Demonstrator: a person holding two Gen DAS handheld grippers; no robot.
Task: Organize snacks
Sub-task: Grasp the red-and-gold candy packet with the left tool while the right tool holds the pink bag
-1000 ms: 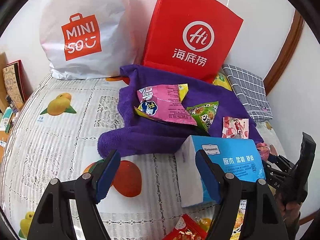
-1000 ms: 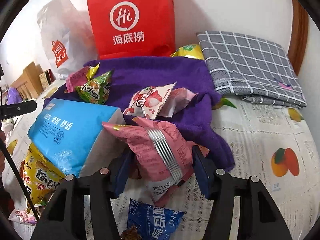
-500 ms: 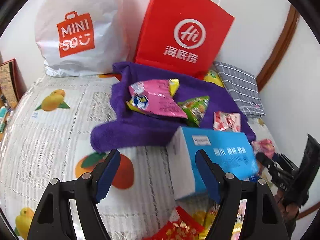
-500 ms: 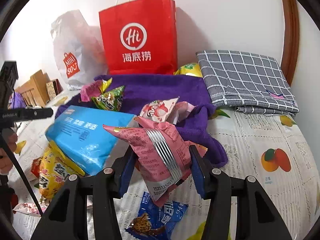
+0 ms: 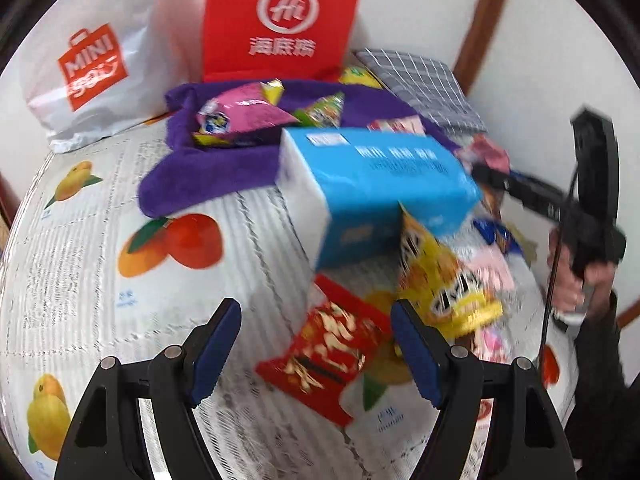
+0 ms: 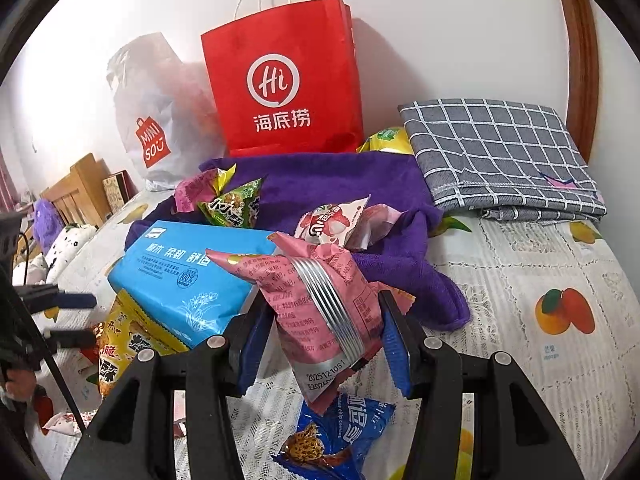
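Note:
My right gripper [image 6: 324, 340] is shut on a pink snack packet [image 6: 320, 304], held above the bed. Below it lies a blue cookie packet [image 6: 332, 436]. On the purple towel [image 6: 344, 184] rest a lychee packet [image 6: 336, 224], a green packet [image 6: 236, 204] and a pink-yellow packet [image 6: 196, 190]. My left gripper [image 5: 316, 344] hangs open over a red snack packet [image 5: 328, 348] without touching it. A yellow packet [image 5: 444, 284] lies beside it, and a blue tissue pack [image 5: 372, 184] sits behind. The right gripper's handle [image 5: 592, 208] shows at the right edge of the left wrist view.
A red paper bag [image 6: 284, 80] and a white plastic bag [image 6: 156, 120] stand against the wall. A folded grey checked cloth [image 6: 500, 152] lies at the right. A wooden shelf [image 6: 80, 192] stands left of the bed. The fruit-print bedcover [image 5: 80, 240] is bare at the left.
My left gripper has swung right and lower, from in front of the tissue pack to above the red packet. My right gripper lifted the pink packet slightly, then held still.

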